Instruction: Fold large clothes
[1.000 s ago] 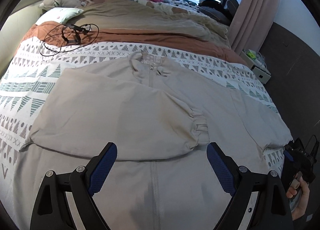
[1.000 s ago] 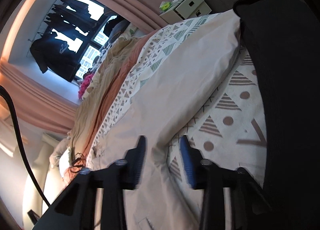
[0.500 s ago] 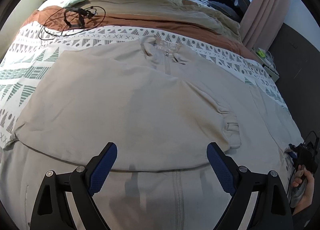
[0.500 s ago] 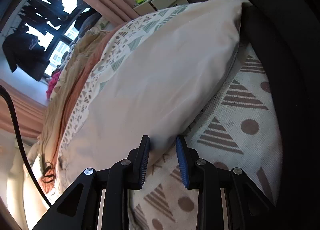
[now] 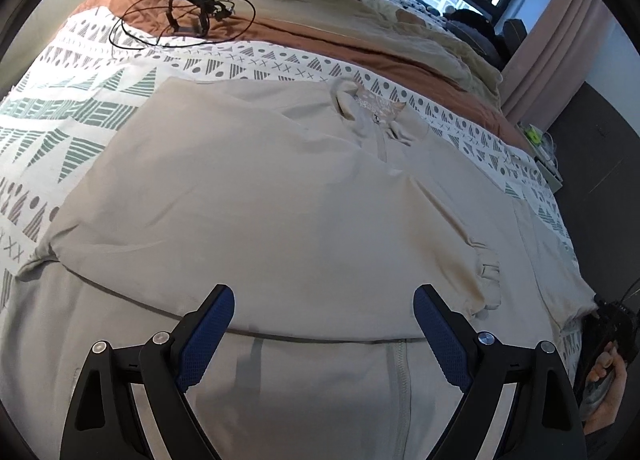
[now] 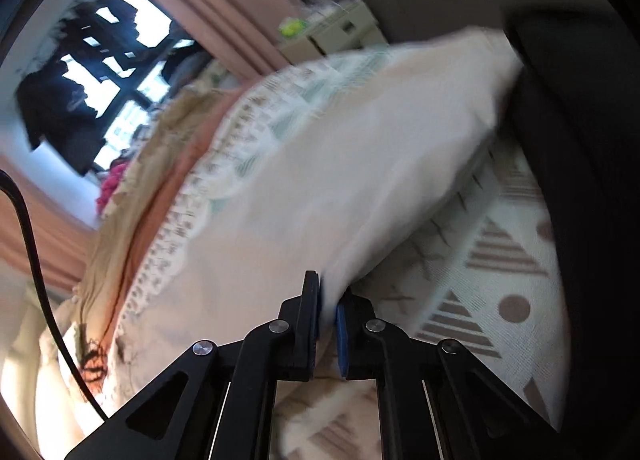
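The large beige zip-front jacket (image 5: 304,196) lies spread on the patterned bed (image 5: 80,108), one sleeve folded across; right gripper (image 6: 328,310) fingers pinch its side edge, left gripper (image 5: 324,324) hovers wide; next, seemingly, carry that edge inward.

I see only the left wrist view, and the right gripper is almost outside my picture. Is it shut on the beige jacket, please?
Observer: Yes. In the right wrist view the right gripper is shut on the beige jacket, with cloth between its pads.
Operator: Does it hold deep in the cloth or at the edge?
Observer: At the edge. The patterned bedspread shows bare just to the right of the pads. The picture is blurred, so I cannot say which part of the jacket it is.
Operator: Is anything in the way there?
Observer: A black cable runs down the left of that view, apart from the jacket.
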Tool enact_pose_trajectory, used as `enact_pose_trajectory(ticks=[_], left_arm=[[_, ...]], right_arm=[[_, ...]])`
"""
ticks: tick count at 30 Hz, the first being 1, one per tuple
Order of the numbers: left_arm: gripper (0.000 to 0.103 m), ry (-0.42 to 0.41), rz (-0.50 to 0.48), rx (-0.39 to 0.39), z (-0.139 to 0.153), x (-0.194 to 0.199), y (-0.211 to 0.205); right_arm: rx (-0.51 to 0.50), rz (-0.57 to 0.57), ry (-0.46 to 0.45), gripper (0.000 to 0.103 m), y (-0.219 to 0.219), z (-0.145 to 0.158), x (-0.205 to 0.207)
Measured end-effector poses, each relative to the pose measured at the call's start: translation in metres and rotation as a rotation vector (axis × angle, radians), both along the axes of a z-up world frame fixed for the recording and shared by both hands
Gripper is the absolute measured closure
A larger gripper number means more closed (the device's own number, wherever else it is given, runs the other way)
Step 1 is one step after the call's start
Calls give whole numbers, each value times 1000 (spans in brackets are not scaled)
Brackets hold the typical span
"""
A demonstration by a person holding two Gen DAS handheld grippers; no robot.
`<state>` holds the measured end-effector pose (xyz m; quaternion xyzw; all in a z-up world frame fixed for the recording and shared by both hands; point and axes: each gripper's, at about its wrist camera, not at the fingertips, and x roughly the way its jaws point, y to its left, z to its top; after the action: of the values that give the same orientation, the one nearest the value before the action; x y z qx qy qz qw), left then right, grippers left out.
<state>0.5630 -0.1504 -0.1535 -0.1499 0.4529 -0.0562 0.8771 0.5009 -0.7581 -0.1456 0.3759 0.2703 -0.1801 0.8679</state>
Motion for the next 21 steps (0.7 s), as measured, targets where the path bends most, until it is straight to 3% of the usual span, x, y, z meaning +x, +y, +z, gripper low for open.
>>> enact_pose_trajectory(ticks=[5,11,16,21], left_arm=[[11,-22,11,-63,14,-17,26],[11,-23,11,-97,15,-21,45],[11,-23,22,-145,15,-20,59],[11,-52,55,-195,25,-24,80]], right_arm=[[-74,110,-56,94,37,42,-4],[-108,224,-81,96,87,68,2],[-132,318,-60,96,139,73,20],[-132,443,1,96,197,59,43]])
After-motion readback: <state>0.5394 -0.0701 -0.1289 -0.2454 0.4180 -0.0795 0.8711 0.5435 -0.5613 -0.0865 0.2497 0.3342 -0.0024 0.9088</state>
